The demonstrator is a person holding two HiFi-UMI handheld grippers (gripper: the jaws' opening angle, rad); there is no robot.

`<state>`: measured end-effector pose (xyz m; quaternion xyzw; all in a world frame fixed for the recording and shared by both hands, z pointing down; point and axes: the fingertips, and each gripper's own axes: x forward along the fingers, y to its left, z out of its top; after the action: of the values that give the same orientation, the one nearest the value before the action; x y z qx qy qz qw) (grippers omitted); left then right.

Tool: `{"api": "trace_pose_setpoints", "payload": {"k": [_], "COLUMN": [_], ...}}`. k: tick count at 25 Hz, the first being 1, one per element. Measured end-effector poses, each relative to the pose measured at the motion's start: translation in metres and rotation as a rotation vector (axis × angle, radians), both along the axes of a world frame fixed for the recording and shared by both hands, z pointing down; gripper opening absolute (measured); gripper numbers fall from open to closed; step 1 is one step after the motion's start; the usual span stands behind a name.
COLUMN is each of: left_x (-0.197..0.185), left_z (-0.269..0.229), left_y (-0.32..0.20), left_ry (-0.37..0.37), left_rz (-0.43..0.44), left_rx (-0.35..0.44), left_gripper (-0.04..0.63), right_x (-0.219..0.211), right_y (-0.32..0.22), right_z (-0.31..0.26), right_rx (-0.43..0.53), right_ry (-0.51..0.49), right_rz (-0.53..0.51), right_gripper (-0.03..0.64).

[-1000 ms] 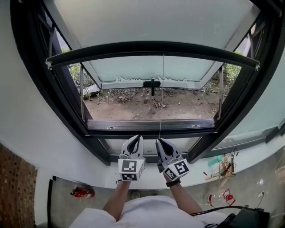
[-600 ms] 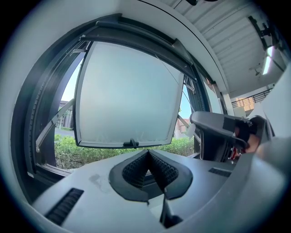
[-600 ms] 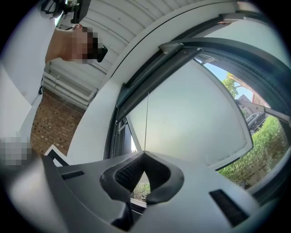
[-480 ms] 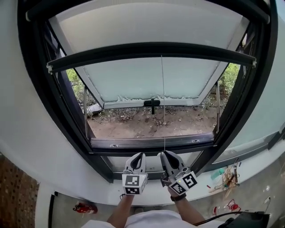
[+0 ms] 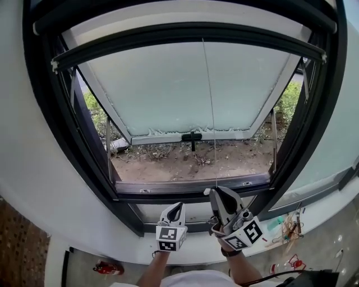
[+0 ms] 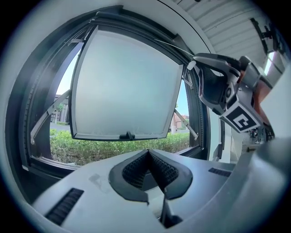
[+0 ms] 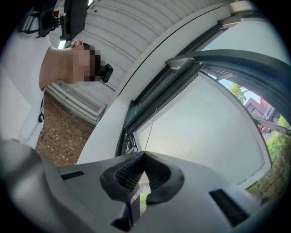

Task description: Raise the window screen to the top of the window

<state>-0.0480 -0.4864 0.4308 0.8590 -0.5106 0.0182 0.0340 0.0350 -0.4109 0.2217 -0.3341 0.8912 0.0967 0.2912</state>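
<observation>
Screen bar point(image 5: 185, 35) stands high in the window, as a dark curved rail that runs from one side of the frame point(image 5: 50, 140) to the other. It is just below the top housing point(image 5: 185, 10), and only a narrow strip shows between the two. I cannot make out any mesh in that strip. Below the bar the opening is free, and through it one sees the sash point(image 5: 185, 89), pushed outward with its frosted pane, its handle point(image 5: 192, 136), and the bare ground point(image 5: 190, 162) outside.

A thin cord point(image 5: 210, 112) goes from the middle of the bar straight down to the right gripper point(image 5: 215, 192). This gripper is lifted and tilted upward in front of the lower frame. In the right gripper view its jaws are together and the cord leaves exactly at their tips, so they are clamped on the cord. The cord looks straight and tight.

The left gripper point(image 5: 178, 206) is lower, just beside the right one and in front of the sill. In the left gripper view its jaws are pressed together with nothing between them, and it touches neither the cord nor the frame.

As I judge it, the task is almost done, because the bar has covered nearly the full height of the window. What is left is the last short way, until the bar meets the housing, and then letting go of the cord. The risk I see is that the bar springs up or stops askew if the cord is released too early.
</observation>
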Motion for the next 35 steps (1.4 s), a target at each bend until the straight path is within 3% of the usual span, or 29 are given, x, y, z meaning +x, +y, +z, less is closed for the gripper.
{"api": "trace_pose_setpoints", "payload": {"k": [4,8,14,17,21,25,29,35], "left_x": [0.0,-0.004,-0.008,-0.013,-0.022,-0.021,-0.011,-0.002], "left_z": [0.002,0.005,0.005,0.003,-0.004,-0.009,-0.011,-0.02], "left_y": [0.001,0.0,0.001,-0.002,-0.005,-0.004,0.001,0.002], "left_ry": [-0.008,-0.012,-0.017,-0.013,0.009,0.053,0.075,0.101], "left_rz": [0.007,0.001,0.005,-0.009,-0.051,-0.049,-0.025,-0.047], "left_rx": [0.0,-0.011,-0.009,-0.002,0.016,0.026,0.027,0.057], "left_gripper": [0.002,0.002,0.002,0.002,0.002,0.002,0.002,0.002], "right_x": [0.006,0.011,0.003,-0.015,-0.031,-0.027,-0.018,-0.006], "right_y": [-0.004,0.0,0.014,0.003,-0.042,-0.057,-0.06,-0.06], "right_z": [-0.027,-0.065,-0.08,-0.038,0.069,0.142,0.182,0.191], "right_rx": [0.009,0.014,0.13,0.027,-0.298,-0.394,-0.497,-0.497], "right_ry": [-0.095,-0.258,-0.285,-0.207,0.079,0.315,0.379,0.403], "right_rz": [-0.066,-0.252,-0.293,-0.273,-0.044,0.146,0.197,0.249], "right_gripper": [-0.002,-0.002,0.0,0.0,-0.002,0.0,-0.001,0.0]}}
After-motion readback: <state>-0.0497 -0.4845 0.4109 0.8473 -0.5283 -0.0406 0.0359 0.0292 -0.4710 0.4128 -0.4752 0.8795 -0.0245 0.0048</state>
